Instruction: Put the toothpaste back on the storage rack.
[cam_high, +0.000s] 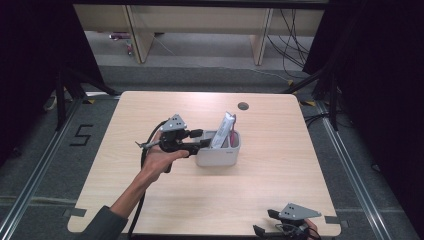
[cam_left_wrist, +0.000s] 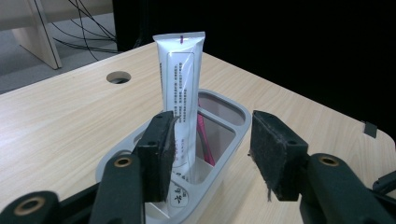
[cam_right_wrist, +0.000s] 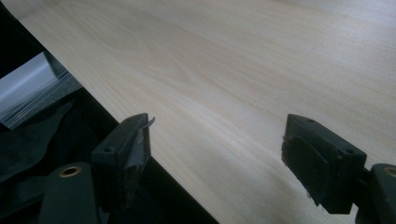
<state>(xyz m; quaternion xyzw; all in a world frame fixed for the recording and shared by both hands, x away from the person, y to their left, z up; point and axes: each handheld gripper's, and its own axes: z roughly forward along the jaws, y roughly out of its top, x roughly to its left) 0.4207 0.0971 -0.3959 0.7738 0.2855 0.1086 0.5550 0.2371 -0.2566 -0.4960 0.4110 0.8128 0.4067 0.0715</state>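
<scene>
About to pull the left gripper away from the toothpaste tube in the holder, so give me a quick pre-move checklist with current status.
1. Left gripper jaws off the toothpaste tube: ok, open, tube not between the pads.
2. Tube standing in the white holder: ok, leaning slightly.
3. Tube fully seated on the holder's bottom: cannot tell.
4. Pink item stays inside the holder: ok.
5. Right gripper out of the way: ok, open, at the near table edge.

A white toothpaste tube (cam_left_wrist: 179, 93) stands nearly upright, crimped end up, in the near compartment of the white divided holder (cam_left_wrist: 233, 140) beside a pink toothbrush (cam_left_wrist: 204, 140).
</scene>
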